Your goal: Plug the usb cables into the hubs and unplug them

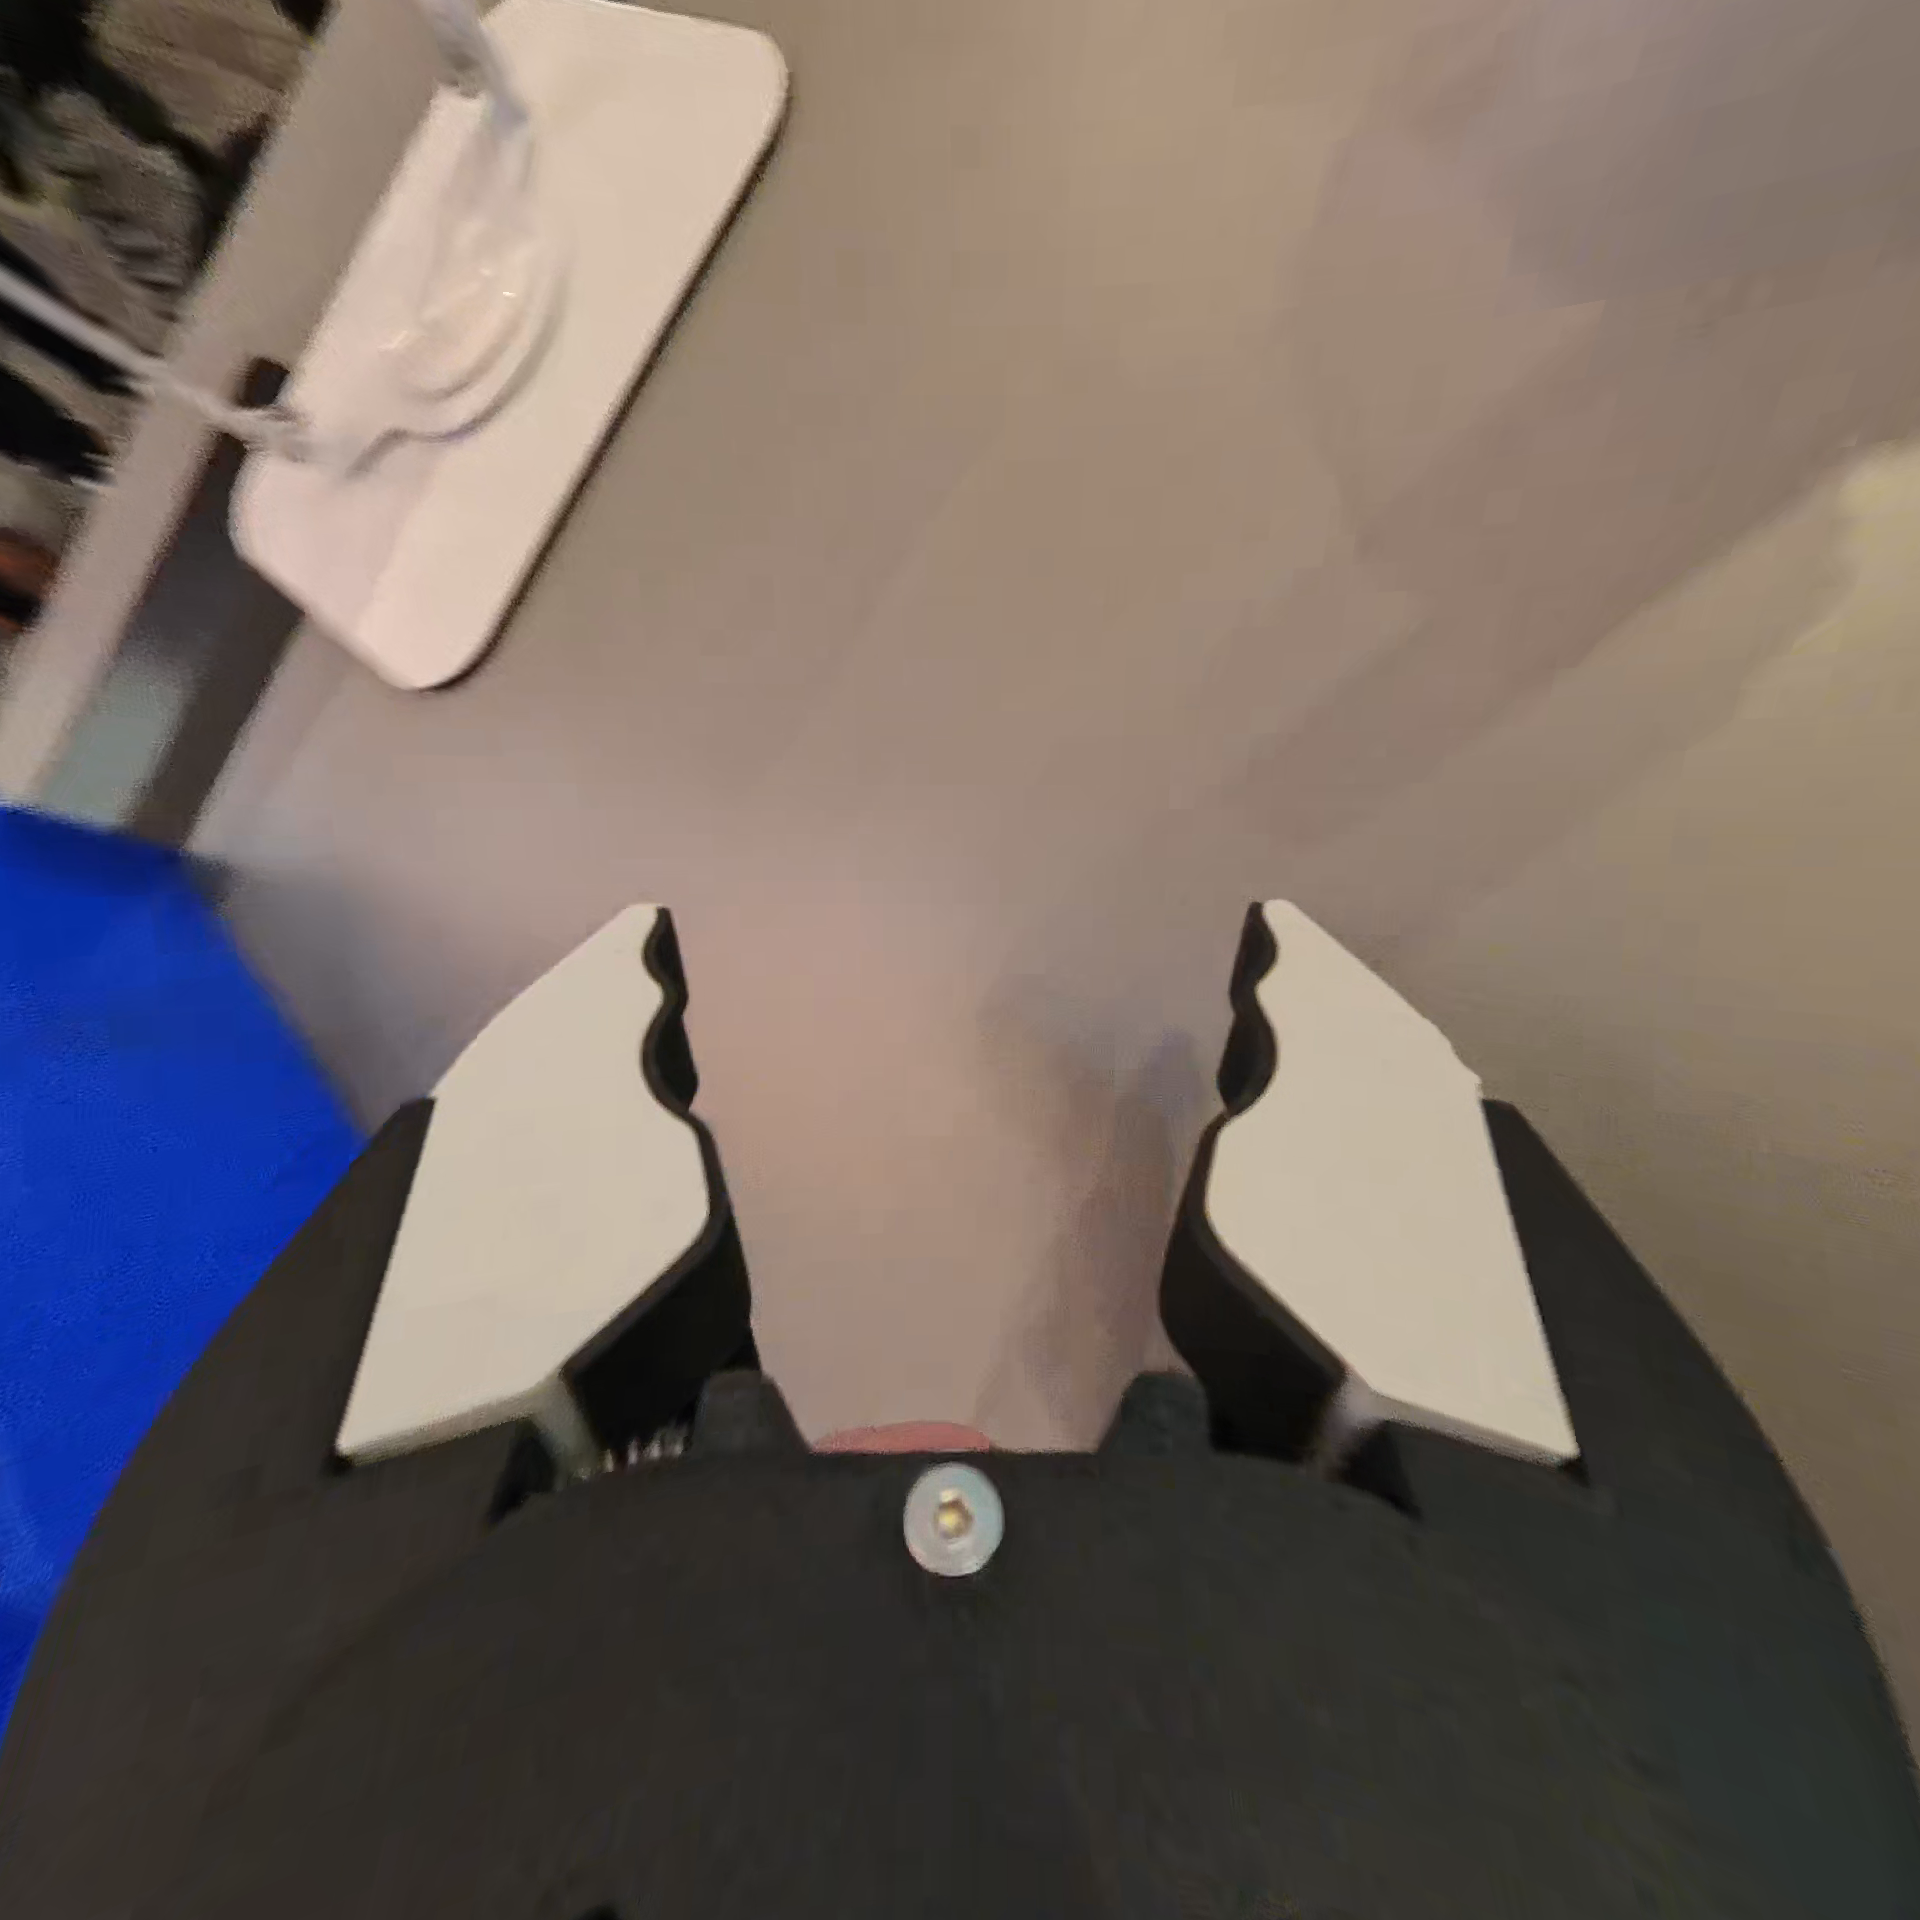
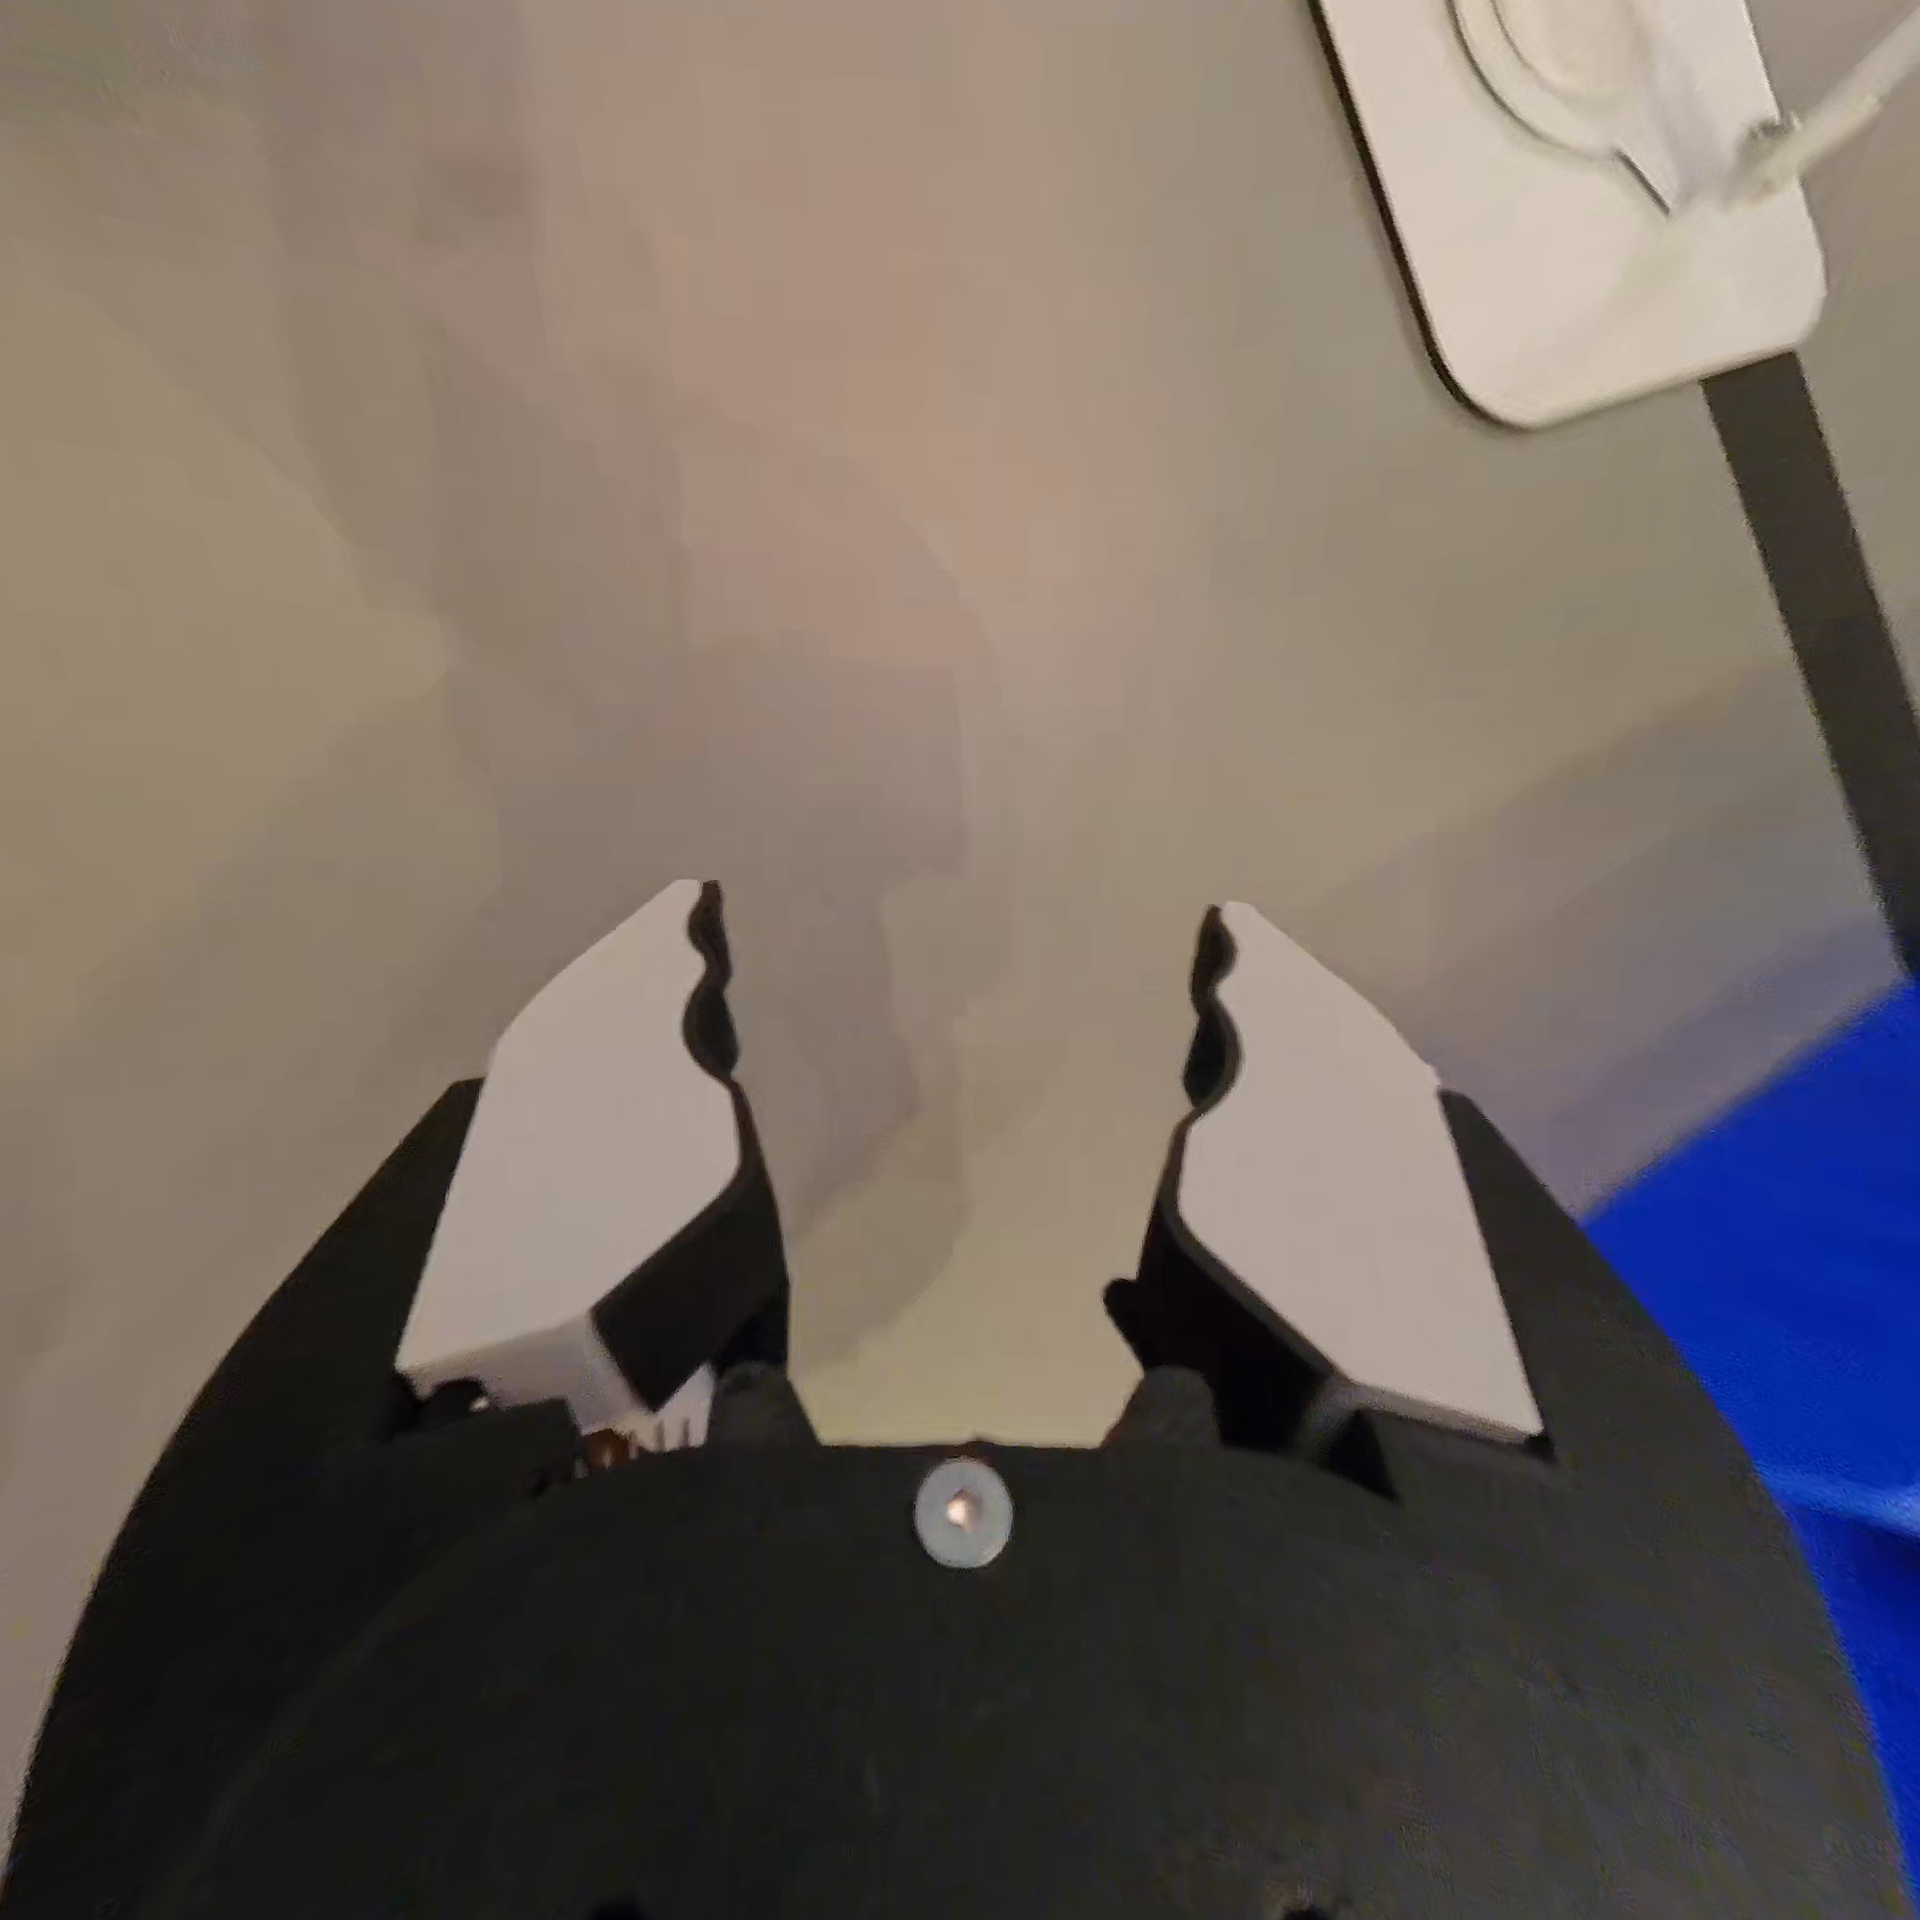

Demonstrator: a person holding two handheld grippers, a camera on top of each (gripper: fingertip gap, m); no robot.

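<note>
Grippers: 2, left [image 1: 961, 914] and right [image 2: 961, 899], spread, bare.

You have nothing legible in either view: no lettering, label, brand mark, number or sign shows. The white pad [image 1: 499, 343] at eleven o'clock in your left wrist view is plain, and so is the white pad [image 2: 1579, 260] at one o'clock in your right wrist view. The grey table [image 1: 1143, 520] carries no markings, and the blue fabric [image 1: 125, 1143] at nine o'clock is bare of print. Both views are blurred, so any fine print would be unreadable to you anyway.
</note>
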